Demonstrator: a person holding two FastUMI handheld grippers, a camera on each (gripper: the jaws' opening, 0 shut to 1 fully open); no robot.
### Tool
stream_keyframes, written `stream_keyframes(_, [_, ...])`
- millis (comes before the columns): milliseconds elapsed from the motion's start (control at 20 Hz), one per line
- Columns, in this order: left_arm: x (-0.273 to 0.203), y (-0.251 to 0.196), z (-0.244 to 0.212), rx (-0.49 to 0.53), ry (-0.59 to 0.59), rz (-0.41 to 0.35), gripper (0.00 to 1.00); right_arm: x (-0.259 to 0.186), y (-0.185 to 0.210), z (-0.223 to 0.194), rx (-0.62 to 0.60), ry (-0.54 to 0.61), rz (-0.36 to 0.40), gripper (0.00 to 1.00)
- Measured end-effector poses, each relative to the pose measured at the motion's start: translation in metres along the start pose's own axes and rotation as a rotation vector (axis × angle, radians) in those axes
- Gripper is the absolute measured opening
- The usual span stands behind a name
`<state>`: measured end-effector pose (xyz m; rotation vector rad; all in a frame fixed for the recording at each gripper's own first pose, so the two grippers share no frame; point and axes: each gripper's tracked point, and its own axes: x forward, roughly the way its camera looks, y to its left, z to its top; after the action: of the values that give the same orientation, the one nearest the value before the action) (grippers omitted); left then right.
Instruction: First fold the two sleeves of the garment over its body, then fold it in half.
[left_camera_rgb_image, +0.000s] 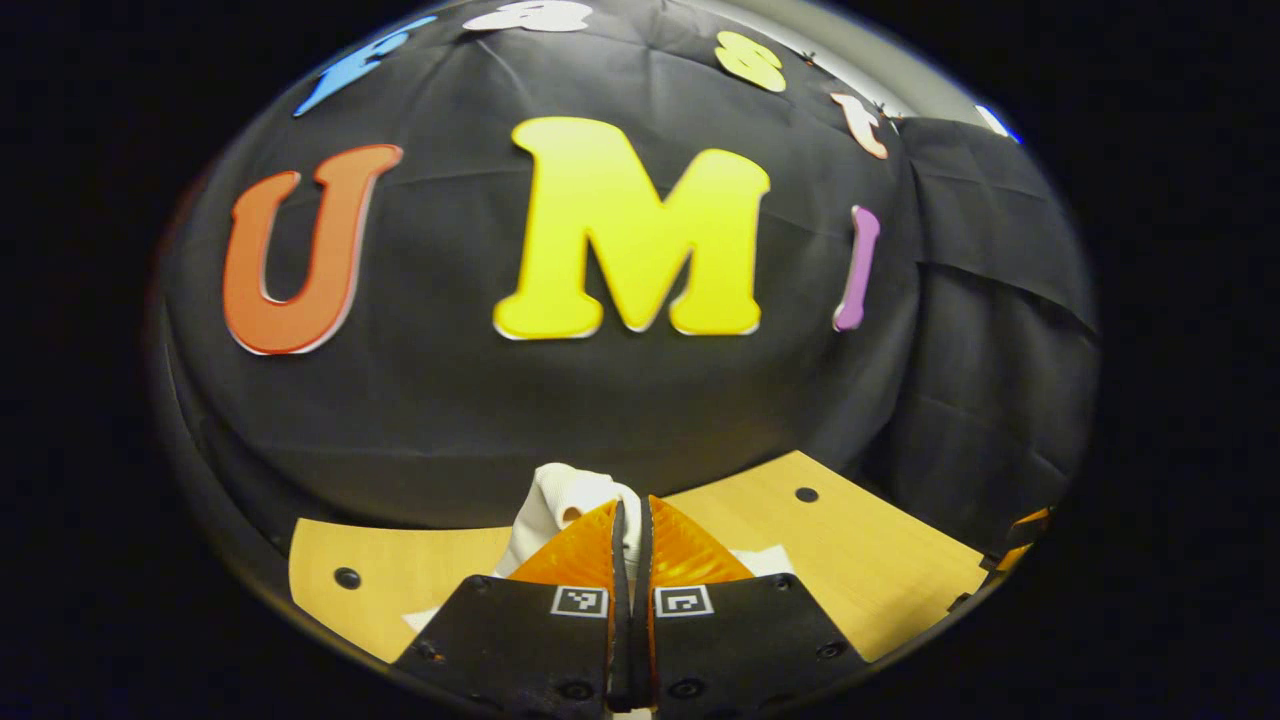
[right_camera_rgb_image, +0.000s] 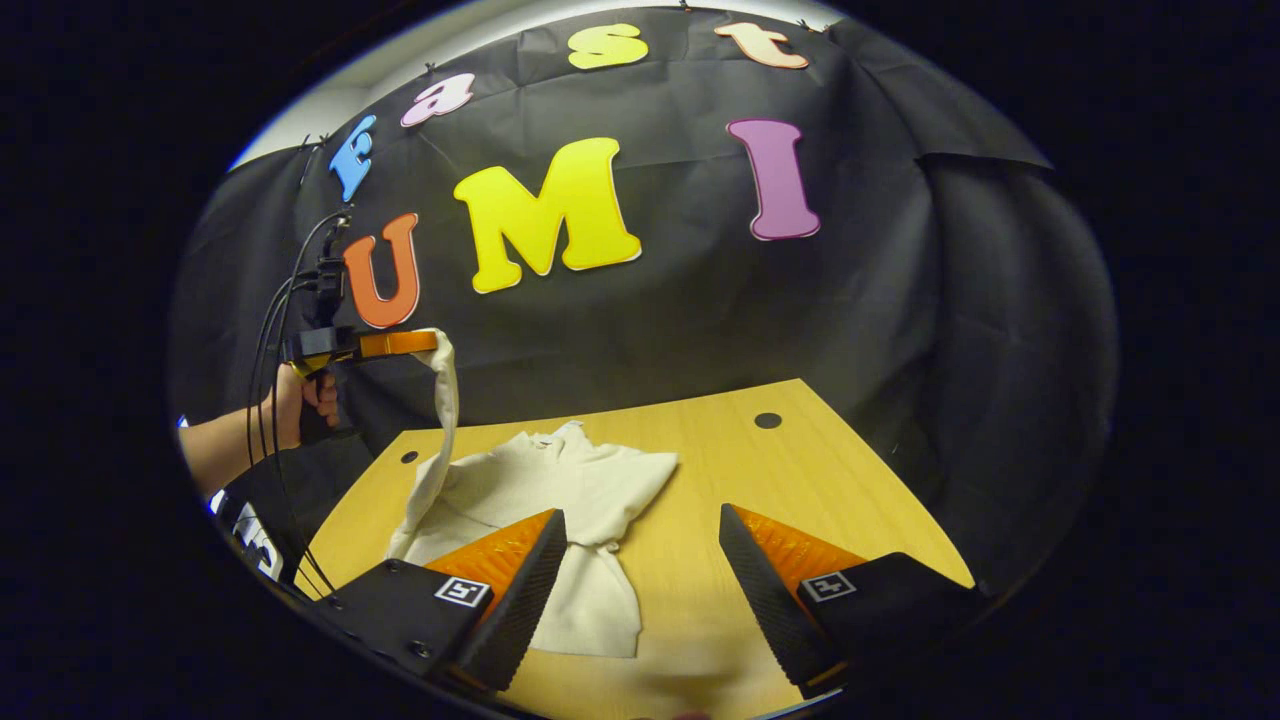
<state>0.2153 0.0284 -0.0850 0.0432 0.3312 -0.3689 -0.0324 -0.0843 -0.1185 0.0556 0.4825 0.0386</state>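
I take the garment (right_camera_rgb_image: 560, 500) as my landmark: a cream top lying on the wooden table (right_camera_rgb_image: 800, 470), its body spread flat toward the table's far left part, one sleeve (right_camera_rgb_image: 610, 590) draped across the body and trailing toward the near edge. The other sleeve (right_camera_rgb_image: 440, 420) is lifted off the table, rising from the garment's left side to my left gripper (right_camera_rgb_image: 425, 343), which a hand (right_camera_rgb_image: 300, 400) holds well above the cloth.

In the left gripper view that gripper (left_camera_rgb_image: 630, 530) has its fingers pressed together with a fold of cream fabric (left_camera_rgb_image: 570, 500) pinched between them, so I read it as clamped on the sleeve.

My right gripper (right_camera_rgb_image: 640, 560) sits just on the near side of the garment, fingers spread wide with nothing between them; its left finger overlaps the garment's near edge in the picture, though I cannot tell if it touches.

I judge I am in the first stage, folding the second sleeve over the body. Next I should carry the held sleeve across toward the garment's middle, lower it flat, then let go. The half fold is not yet begun.
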Motion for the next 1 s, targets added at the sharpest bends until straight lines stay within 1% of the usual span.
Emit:
stream_keyframes(150, [0.066,-0.047,-0.053,0.093,0.115,-0.062,0.03,-0.016,-0.029,-0.005,0.013,0.008,-0.058,0.96])
stream_keyframes(250, [0.097,-0.067,-0.111,0.122,0.207,-0.073,0.03,-0.026,-0.046,-0.010,0.014,0.018,-0.095,0.96])
stream_keyframes(350, [0.112,-0.078,-0.160,0.141,0.286,-0.050,0.03,-0.035,-0.064,-0.017,-0.001,0.040,-0.137,0.96])
stream_keyframes(400, [0.119,-0.080,-0.181,0.142,0.319,-0.029,0.03,-0.041,-0.072,-0.018,-0.005,0.046,-0.157,0.93])
stream_keyframes(450, [0.125,-0.081,-0.196,0.141,0.339,-0.011,0.04,-0.046,-0.080,-0.019,-0.007,0.052,-0.178,0.96])
stream_keyframes(500, [0.130,-0.082,-0.206,0.138,0.353,0.008,0.04,-0.050,-0.086,-0.020,-0.007,0.055,-0.196,0.93])
stream_keyframes(550, [0.133,-0.083,-0.211,0.135,0.355,0.020,0.04,-0.054,-0.092,-0.021,-0.002,0.062,-0.213,0.93])
stream_keyframes(600, [0.136,-0.083,-0.212,0.131,0.348,0.035,0.05,-0.055,-0.095,-0.023,0.006,0.069,-0.223,0.96])
stream_keyframes(700, [0.139,-0.095,-0.212,0.112,0.338,0.027,0.14,-0.055,-0.097,-0.025,0.008,0.075,-0.228,0.96])
stream_keyframes(750, [0.137,-0.101,-0.211,0.101,0.340,0.012,0.30,-0.053,-0.096,-0.024,0.006,0.072,-0.226,0.96])
stream_keyframes(800, [0.134,-0.105,-0.209,0.096,0.336,0.004,0.39,-0.050,-0.093,-0.021,0.007,0.068,-0.219,0.96])
stream_keyframes(900, [0.127,-0.104,-0.200,0.095,0.306,0.024,0.93,-0.041,-0.081,-0.016,-0.004,0.059,-0.196,0.96])
stream_keyframes(950, [0.120,-0.104,-0.196,0.086,0.292,0.026,1.00,-0.036,-0.075,-0.014,-0.017,0.053,-0.182,0.96])
stream_keyframes(1000, [0.112,-0.103,-0.190,0.074,0.274,0.031,1.00,-0.031,-0.069,-0.010,-0.028,0.046,-0.168,0.96])
